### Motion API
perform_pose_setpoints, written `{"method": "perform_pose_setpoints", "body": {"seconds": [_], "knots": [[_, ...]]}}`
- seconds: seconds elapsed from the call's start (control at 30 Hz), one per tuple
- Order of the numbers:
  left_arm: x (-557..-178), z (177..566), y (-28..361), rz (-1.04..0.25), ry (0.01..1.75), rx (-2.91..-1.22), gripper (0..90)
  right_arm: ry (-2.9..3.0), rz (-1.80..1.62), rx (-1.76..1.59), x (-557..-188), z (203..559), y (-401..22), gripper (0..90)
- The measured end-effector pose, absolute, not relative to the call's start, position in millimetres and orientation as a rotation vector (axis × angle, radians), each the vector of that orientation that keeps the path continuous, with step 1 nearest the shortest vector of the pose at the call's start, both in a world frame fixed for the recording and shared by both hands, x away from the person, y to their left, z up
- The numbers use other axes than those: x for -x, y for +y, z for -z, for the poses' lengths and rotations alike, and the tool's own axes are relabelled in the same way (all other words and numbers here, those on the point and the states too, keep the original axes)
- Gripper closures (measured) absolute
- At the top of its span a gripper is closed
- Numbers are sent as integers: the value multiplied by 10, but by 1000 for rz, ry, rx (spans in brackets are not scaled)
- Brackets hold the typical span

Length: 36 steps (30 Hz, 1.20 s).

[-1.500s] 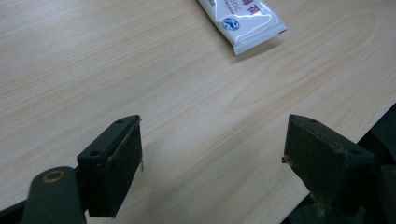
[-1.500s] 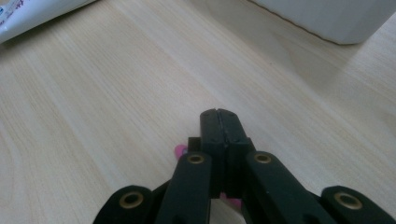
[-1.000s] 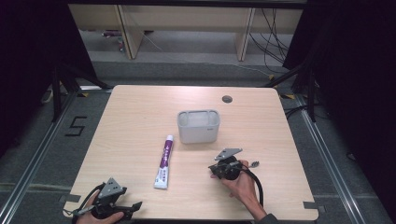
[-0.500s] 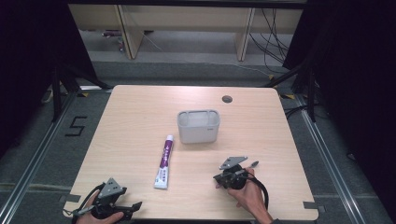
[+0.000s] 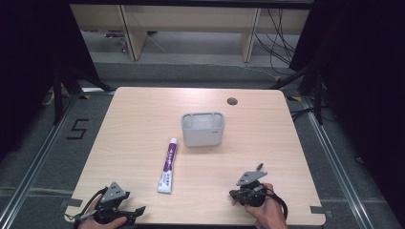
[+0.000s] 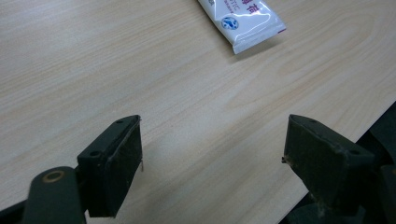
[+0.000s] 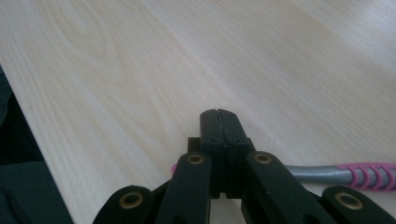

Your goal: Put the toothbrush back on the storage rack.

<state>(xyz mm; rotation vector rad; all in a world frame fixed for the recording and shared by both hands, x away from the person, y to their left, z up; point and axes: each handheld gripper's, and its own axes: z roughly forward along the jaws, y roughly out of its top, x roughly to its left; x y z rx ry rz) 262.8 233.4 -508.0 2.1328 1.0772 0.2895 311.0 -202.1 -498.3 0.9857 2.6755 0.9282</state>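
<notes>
High view: tabletop (image 5: pixel 143 124) with a grey cup (image 5: pixel 202 129) in the middle, and a tube (image 5: pixel 167 164) lying flat just in front of it to the left, cap toward the cup. Left tongs (image 5: pixel 136 212) sit at the near left corner, right tongs (image 5: pixel 233 194) near the near edge on the right. Both are well apart from the cup. Left gripper view: left tongs (image 6: pixel 212 140) stand wide apart and empty, low over bare wood at the edge. The flat crimped end of the tube (image 6: pixel 243 18) lies ahead, not touched. Right gripper view: right tongs (image 7: pixel 218 114) are pressed together tip to tip with nothing between the tips. A toothbrush (image 7: pixel 327 173) with a grey and pink handle lies crosswise under the linkage behind the tips; cannot tell if it touches the metal. Likely step: pick up the toothbrush for the cup. To do it well, back the right tongs off until the handle is ahead of the tips. Then spread them, turn so the pads sit across the handle, come down low and pinch the ribbed pink grip. Close slowly, since a thin handle can roll or skid on smooth wood. Keep the left tongs parked clear of the tube.
</notes>
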Motion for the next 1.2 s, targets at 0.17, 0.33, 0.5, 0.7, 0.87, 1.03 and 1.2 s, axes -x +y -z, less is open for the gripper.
{"method": "perform_pose_setpoints", "body": {"seconds": [0.17, 0.33, 0.5, 0.7, 0.87, 1.03, 1.2], "knots": [[-2628, 5080, 2335, -289, 1078, -2132, 188, 2661, -936, -1002, -3027, 4973, -2147, 900], [-2626, 5079, 2333, -288, 1078, -2131, 188, 2660, -927, -1032, -2983, 4946, -2285, 900], [-2625, 5079, 2329, -286, 1078, -2131, 188, 2626, -921, -1044, -2940, 4930, -2444, 900], [-2624, 5079, 2328, -286, 1080, -2133, 188, 2593, -905, -1086, -2918, 4922, -2634, 900], [-2624, 5078, 2330, -285, 1081, -2136, 188, 2609, -875, -1113, -2916, 4911, -2719, 900], [-2626, 5077, 2333, -287, 1077, -2138, 189, 2595, -891, -1098, -2923, 4926, -2748, 900], [-2624, 5079, 2330, -286, 1080, -2133, 189, 2588, -896, -1122, -2915, 4900, -2778, 900]]}}
